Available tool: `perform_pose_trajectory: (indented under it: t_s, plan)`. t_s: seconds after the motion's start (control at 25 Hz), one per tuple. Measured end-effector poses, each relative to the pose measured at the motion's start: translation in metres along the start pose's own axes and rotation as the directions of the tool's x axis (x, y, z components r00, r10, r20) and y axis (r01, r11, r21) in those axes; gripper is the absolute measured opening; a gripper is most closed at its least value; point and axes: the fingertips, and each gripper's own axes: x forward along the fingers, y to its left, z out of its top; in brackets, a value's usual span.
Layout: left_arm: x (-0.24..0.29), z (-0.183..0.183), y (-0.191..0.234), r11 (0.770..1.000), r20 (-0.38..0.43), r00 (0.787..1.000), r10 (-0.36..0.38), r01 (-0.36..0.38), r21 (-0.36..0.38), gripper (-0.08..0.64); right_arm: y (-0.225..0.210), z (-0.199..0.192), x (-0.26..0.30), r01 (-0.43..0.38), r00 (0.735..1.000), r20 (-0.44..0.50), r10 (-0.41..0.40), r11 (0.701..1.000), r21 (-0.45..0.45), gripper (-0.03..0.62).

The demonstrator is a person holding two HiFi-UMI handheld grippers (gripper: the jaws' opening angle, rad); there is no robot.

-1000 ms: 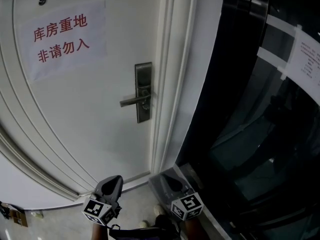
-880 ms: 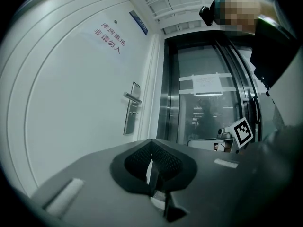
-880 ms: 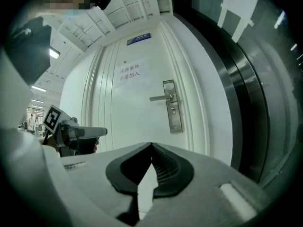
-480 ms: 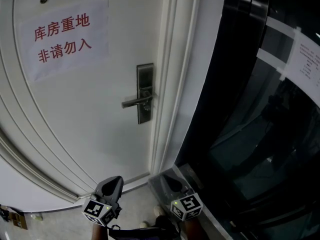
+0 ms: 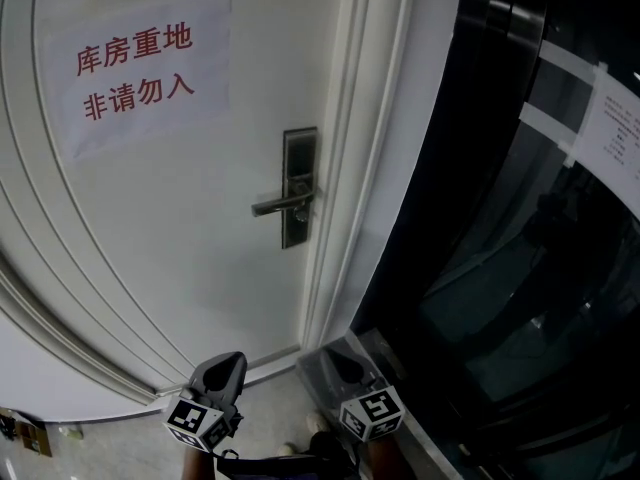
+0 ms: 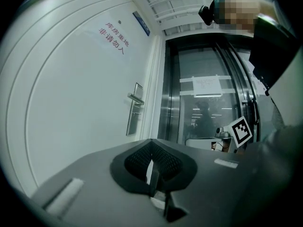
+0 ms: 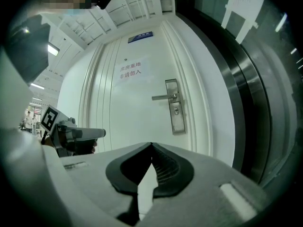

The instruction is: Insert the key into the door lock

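**Left hand-held gripper** [image 6: 151,142]: at 6 o'clock in the head view and pointing level toward the door. Its jaws are drawn together at the tips. A small dark-and-pale piece sits in the slit behind the tips. Whether it is the key cannot be told.

**Right hand-held gripper** [image 7: 151,145]: just beside the left one, on its 3 o'clock side. Its jaws are closed tip to tip, with nothing between them.

**Marker cubes**: one at the rear of each gripper, left [image 5: 195,420] and right [image 5: 372,413].

**Lock plate** [image 5: 299,188]: an upright metal strip near the middle of the head view. It lies at 12 o'clock from both grippers and well apart from them, on the door's edge next to the frame.

**Lever handle** [image 5: 280,206]: level, reaching out from the plate toward 9 o'clock.

**Keyhole** [image 7: 176,110]: on the plate at 6 o'clock from the handle, seen in the right gripper view.

**Door** [image 5: 180,268]: white and shut, with curved moulding lines.

**Paper notice** [image 5: 140,73]: stuck to the door at 10 o'clock from the lock plate, with red characters in two rows.

**Door frame** [image 5: 350,148]: white, at 3 o'clock from the plate.

**Glass panel** [image 5: 520,288]: dark and reflective, beyond the frame at 3 o'clock.

**Taped sheet** [image 5: 615,128]: on the glass panel near its upper edge.

**Floor** [image 5: 120,453]: pale, at 7 o'clock in the head view.
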Motion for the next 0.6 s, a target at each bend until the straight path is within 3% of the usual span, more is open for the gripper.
perform_pose_trajectory:
  t_s: [0.12, 0.6]
  plan:
    - [-0.001, -0.001, 0.001, 1.0, -0.003, 1.0, -0.003, 0.003, 0.004, 0.003, 0.002, -0.003, 0.001, 0.01, 1.0, -0.01, -0.01, 0.999, -0.036, 0.0]
    - [-0.006, 0.002, 0.002, 1.0, 0.001, 1.0, -0.015, 0.015, 0.009, 0.003, 0.01, -0.002, 0.002, 0.005, 1.0, -0.005, -0.005, 1.0, -0.009, 0.0]
